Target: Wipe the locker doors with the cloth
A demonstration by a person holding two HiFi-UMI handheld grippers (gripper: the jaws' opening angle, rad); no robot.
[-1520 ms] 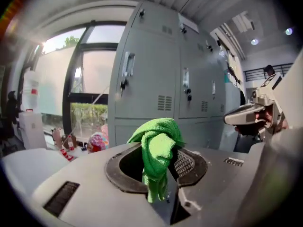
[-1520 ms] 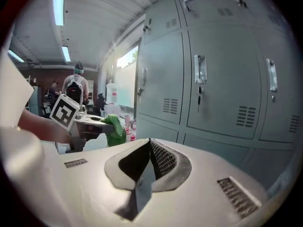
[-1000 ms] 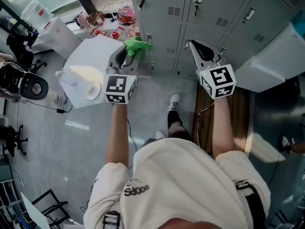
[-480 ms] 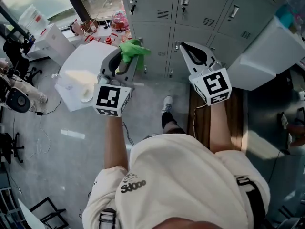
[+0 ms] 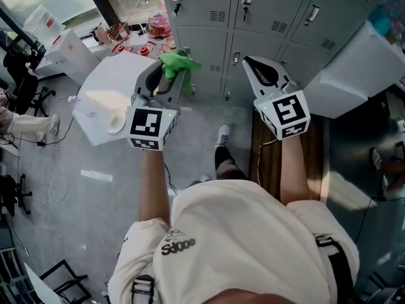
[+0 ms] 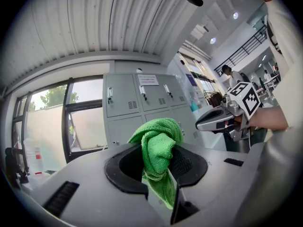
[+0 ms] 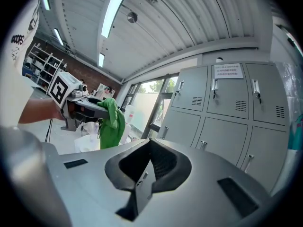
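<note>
A bunched green cloth (image 5: 176, 62) is pinched in my left gripper (image 5: 169, 73), which is shut on it and held out toward the grey locker doors (image 5: 253, 14). In the left gripper view the cloth (image 6: 157, 148) bulges up between the jaws, with the lockers (image 6: 137, 103) some way beyond. My right gripper (image 5: 262, 68) hovers in front of the lower lockers, shut with nothing between its jaws. The right gripper view shows its shut jaws (image 7: 144, 171), the locker doors (image 7: 227, 112) ahead, and the cloth (image 7: 112, 122) hanging off to the left.
A white table (image 5: 111, 84) with a paper roll stands at the left beside the lockers. Red items (image 5: 155, 25) lie by the window. A large white block (image 5: 354, 75) sits at the right and a wooden strip (image 5: 316, 151) lies on the floor. My shoe (image 5: 223, 137) is below the lockers.
The head view has shifted slightly toward the lockers. Both grippers stay in front of the doors, and the cloth is still held in the left one.
</note>
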